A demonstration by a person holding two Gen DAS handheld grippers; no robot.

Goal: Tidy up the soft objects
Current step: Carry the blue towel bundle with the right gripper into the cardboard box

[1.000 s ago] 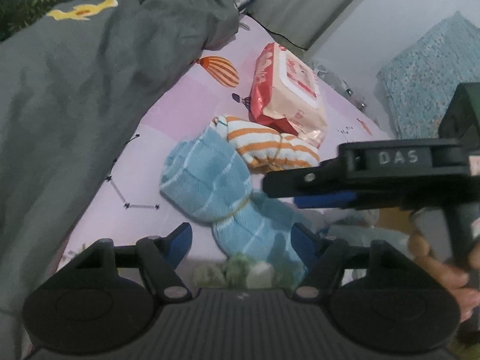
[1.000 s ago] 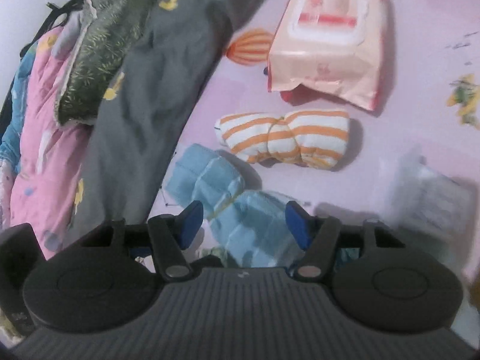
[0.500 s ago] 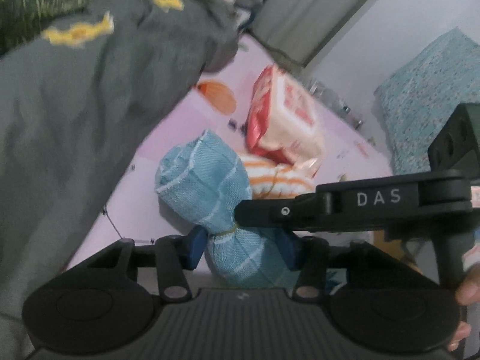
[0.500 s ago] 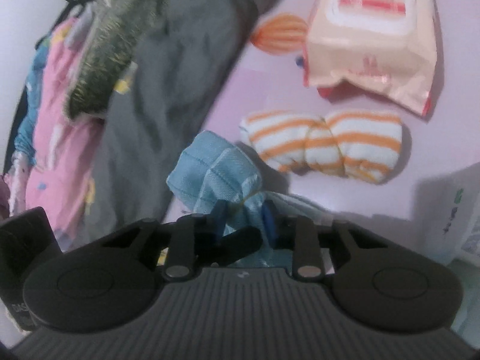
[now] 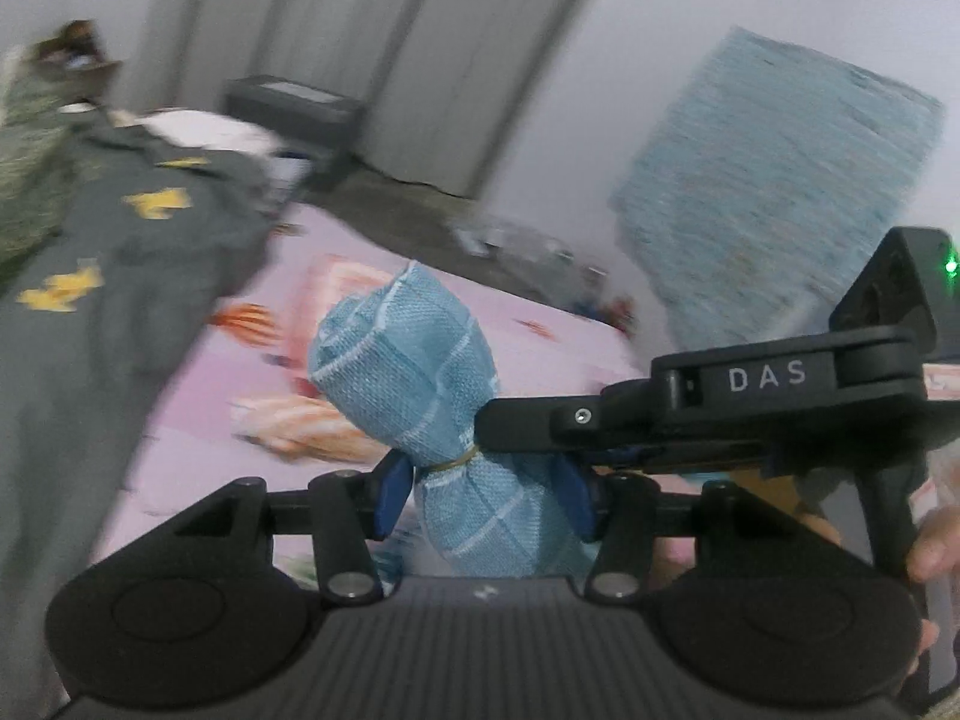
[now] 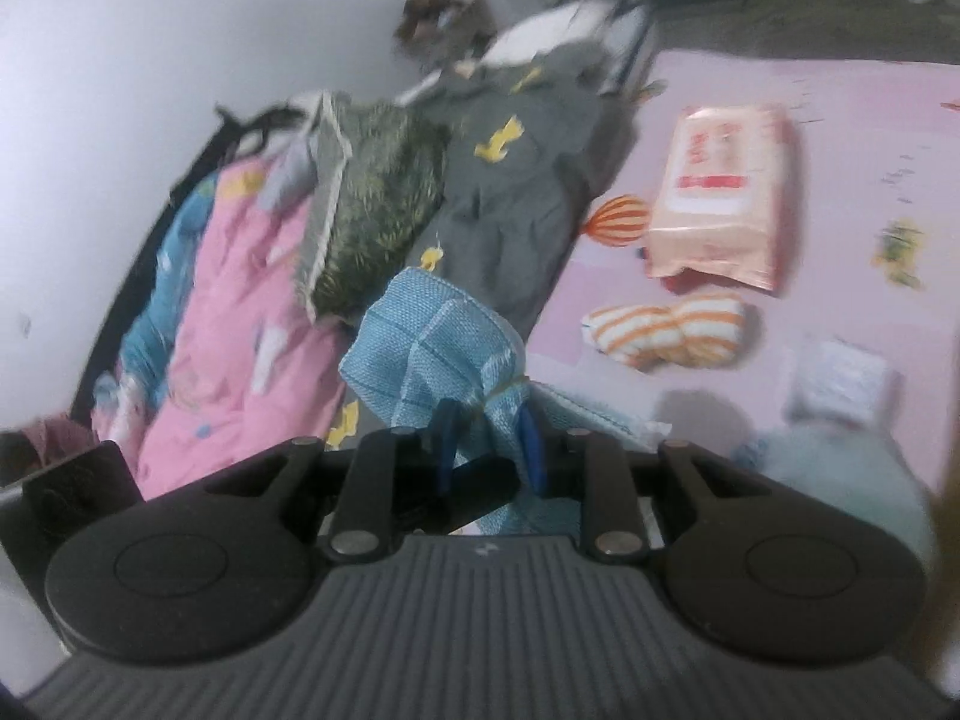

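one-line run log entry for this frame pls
left gripper: shut on blue towel roll | right gripper: shut on it | roll: off pink sheet

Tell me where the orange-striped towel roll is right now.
In the right wrist view, the orange-striped towel roll lies on the pink sheet, right of centre, just below the wet-wipes pack.

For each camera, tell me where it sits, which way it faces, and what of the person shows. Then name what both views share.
Left wrist: sits on the left gripper, looks along its fingers across the pink bed toward curtains; the right gripper crosses at right, with a hand at the edge.
Right wrist: sits on the right gripper, looks down on the bed, the wipes pack and the striped roll; no hand shows.
Shared: the blue towel roll, gripped by both, and the grey blanket.
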